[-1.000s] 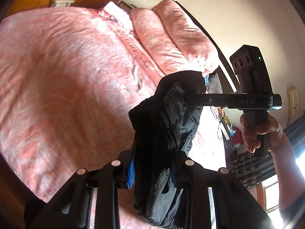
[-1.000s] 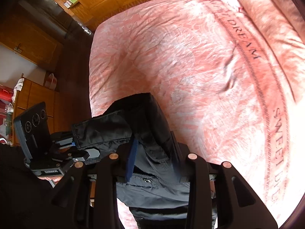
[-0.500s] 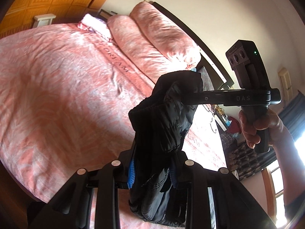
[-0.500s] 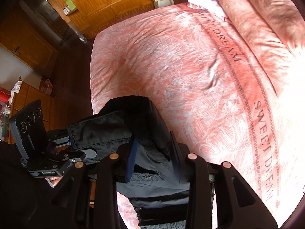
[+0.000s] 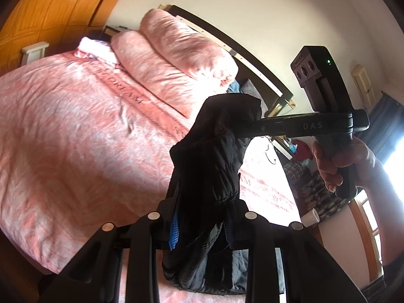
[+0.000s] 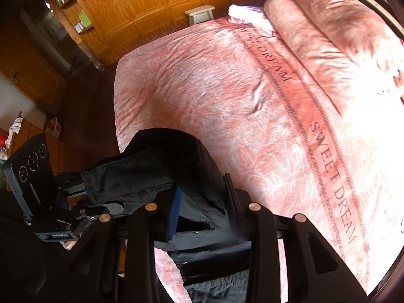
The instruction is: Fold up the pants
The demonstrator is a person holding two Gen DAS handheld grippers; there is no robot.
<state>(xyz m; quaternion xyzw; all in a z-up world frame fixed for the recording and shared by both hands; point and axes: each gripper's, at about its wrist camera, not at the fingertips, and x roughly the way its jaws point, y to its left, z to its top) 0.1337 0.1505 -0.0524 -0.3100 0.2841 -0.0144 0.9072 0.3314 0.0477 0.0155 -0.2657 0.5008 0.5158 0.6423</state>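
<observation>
Black quilted pants [image 5: 214, 161] hang in the air above the pink bed, held by both grippers. My left gripper [image 5: 202, 224] is shut on one end of the waistband; the rest droops below it. My right gripper [image 6: 202, 209] is shut on the pants [image 6: 164, 166] too. In the left wrist view the right gripper [image 5: 242, 126] reaches in from the right, its tips buried in the fabric. In the right wrist view the left gripper [image 6: 83, 189] grips the fabric at the left.
The bed [image 6: 227, 88] has a pink "SWEET DREAM" cover, with two long pink pillows [image 5: 181, 55] at the headboard. Wooden wardrobes [image 6: 151, 0] and a small white stool [image 6: 199, 12] stand beyond the bed. A window [image 5: 366, 214] is at the right.
Both grippers have lifted and tilted up with the pants; more of the headboard, wall and wardrobes shows now. The grip on the pants is unchanged.
</observation>
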